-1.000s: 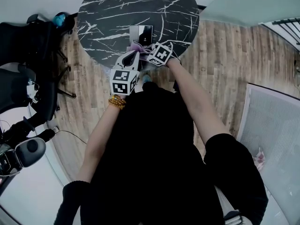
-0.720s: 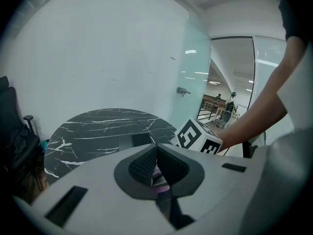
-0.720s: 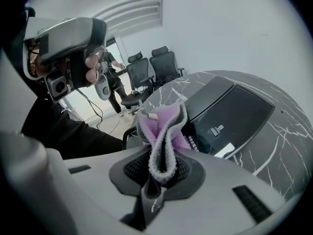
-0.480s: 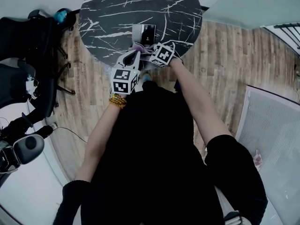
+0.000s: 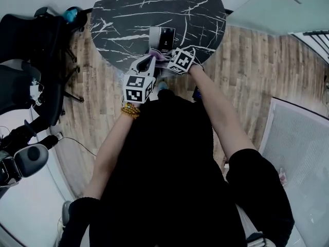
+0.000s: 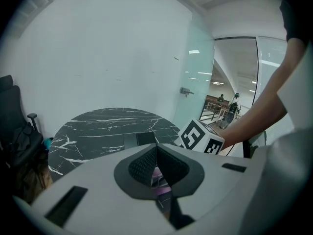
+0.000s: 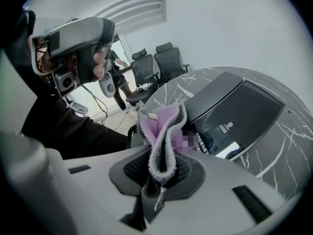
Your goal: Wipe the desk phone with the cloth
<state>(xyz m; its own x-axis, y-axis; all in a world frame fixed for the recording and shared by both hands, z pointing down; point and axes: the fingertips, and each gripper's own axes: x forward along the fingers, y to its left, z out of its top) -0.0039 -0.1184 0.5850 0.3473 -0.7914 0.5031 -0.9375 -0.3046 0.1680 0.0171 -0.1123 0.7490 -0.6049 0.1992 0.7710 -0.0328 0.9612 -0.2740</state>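
The right tool (image 7: 159, 173) is clenching a purple cloth (image 7: 164, 131). Its jaws are pressing together on a fold of the cloth, and the fleecy, grey-edged fabric is standing up out of them, with a small white tag showing at its top edge. The cloth is sitting right at the near corner of the desk phone (image 7: 234, 106); I cannot tell whether it is touching the casing. The desk phone, dark with a sloping face, is lying on the round black marble-patterned worktop (image 7: 288, 146), close to the edge nearest the person.

The left tool (image 6: 156, 153) is hovering just beside the right one, over the worktop's near edge, with its jaws meeting at the tips. A sliver of purple is showing through the slit below the tips, but nothing is visibly gripped there. In the right gripper view the left tool is hanging clear of the cloth, up and off to one side.

Black office chairs (image 5: 31, 50) are standing on the wood floor (image 5: 247, 66) beside the worktop.
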